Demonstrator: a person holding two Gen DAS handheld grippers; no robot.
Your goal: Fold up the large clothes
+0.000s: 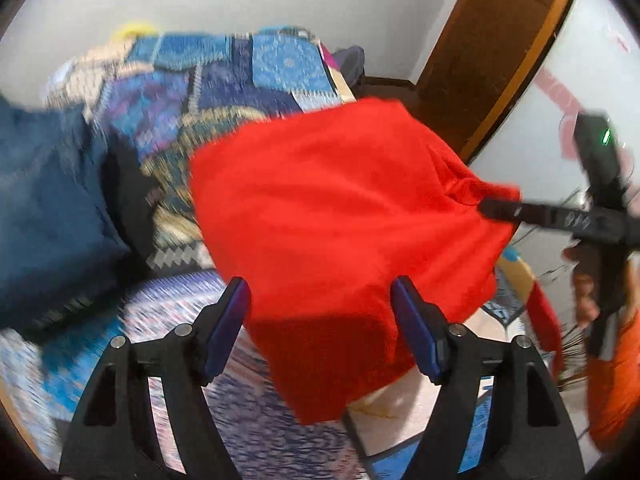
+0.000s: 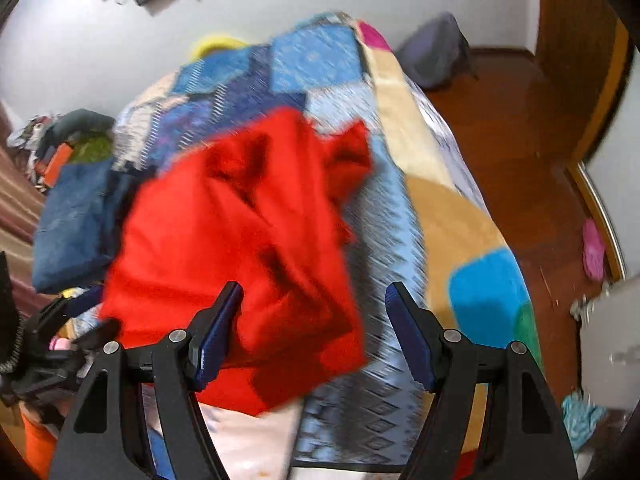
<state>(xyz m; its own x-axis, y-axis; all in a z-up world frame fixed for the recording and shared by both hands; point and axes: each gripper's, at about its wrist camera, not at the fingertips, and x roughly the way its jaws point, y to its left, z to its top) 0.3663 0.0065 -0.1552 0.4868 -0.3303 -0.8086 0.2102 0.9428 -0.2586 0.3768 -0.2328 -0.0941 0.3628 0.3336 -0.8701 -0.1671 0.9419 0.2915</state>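
A large red garment (image 1: 328, 216) lies bunched on the patterned bed cover (image 1: 224, 80); it also shows in the right wrist view (image 2: 240, 248). My left gripper (image 1: 320, 300) is open, its blue pads either side of the garment's near edge, nothing clamped. My right gripper (image 2: 314, 300) is open above the garment's right side. In the left wrist view the right gripper (image 1: 492, 208) appears from the side at the garment's right corner. In the right wrist view the left gripper (image 2: 80, 312) sits at the garment's left edge. Both views are motion blurred.
Folded blue denim (image 1: 44, 208) lies on the bed at left, also in the right wrist view (image 2: 76, 220). A wooden floor (image 2: 500, 128) and door frame (image 1: 480, 60) are to the right. A grey bag (image 2: 436, 52) stands by the far wall. Clutter piles (image 2: 52, 140) sit at far left.
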